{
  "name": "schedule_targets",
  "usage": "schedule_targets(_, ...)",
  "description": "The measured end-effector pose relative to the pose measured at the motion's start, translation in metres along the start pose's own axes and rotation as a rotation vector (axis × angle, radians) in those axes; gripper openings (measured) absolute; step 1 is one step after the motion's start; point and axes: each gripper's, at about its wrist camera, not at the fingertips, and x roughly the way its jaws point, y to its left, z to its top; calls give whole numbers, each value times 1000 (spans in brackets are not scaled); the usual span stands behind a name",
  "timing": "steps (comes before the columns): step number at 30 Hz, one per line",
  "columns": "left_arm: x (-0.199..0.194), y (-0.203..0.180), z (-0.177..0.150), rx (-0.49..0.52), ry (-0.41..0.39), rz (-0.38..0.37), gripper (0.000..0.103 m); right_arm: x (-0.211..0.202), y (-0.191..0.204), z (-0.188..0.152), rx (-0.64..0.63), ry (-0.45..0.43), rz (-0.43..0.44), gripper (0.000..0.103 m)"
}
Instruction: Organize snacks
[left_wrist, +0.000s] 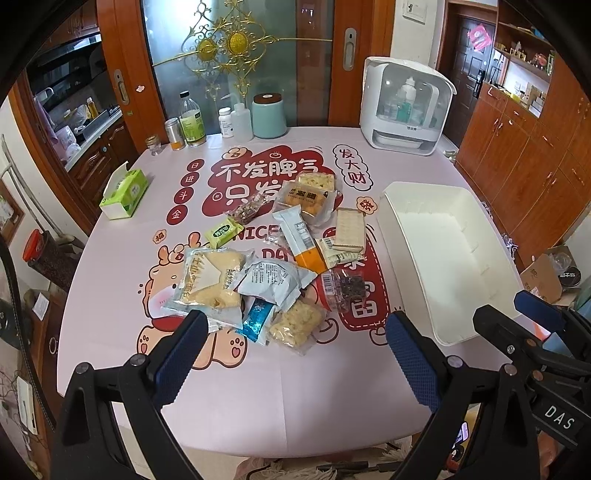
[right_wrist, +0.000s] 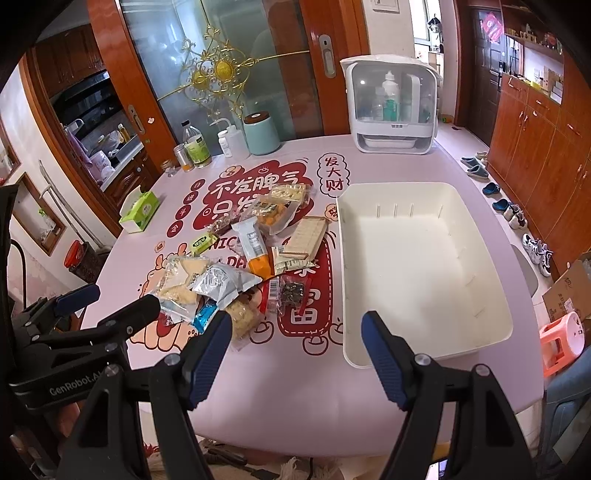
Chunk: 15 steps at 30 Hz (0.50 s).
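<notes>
While both pairs of fingers, left gripper (left_wrist: 295, 354) and right gripper (right_wrist: 297, 354), are hanging apart and empty at lower frame, the snacks (left_wrist: 273, 254) are lying heaped mid-worktop (left_wrist: 295, 387); the white bin (right_wrist: 417, 266) at right is sitting empty, so sorting looks unstarted.

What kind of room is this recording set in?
Most likely a home dining area beside a kitchen. A table with a printed pink cloth holds a pile of snacks, shoes line the floor by wooden cabinets, and a kitchen counter shows through the doorway.
</notes>
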Motion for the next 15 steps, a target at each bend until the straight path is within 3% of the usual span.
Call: schedule_targets(15, -2, 20, 1, -6, -23, -9, 96, 0, 8, 3, 0, -4, -7, 74)
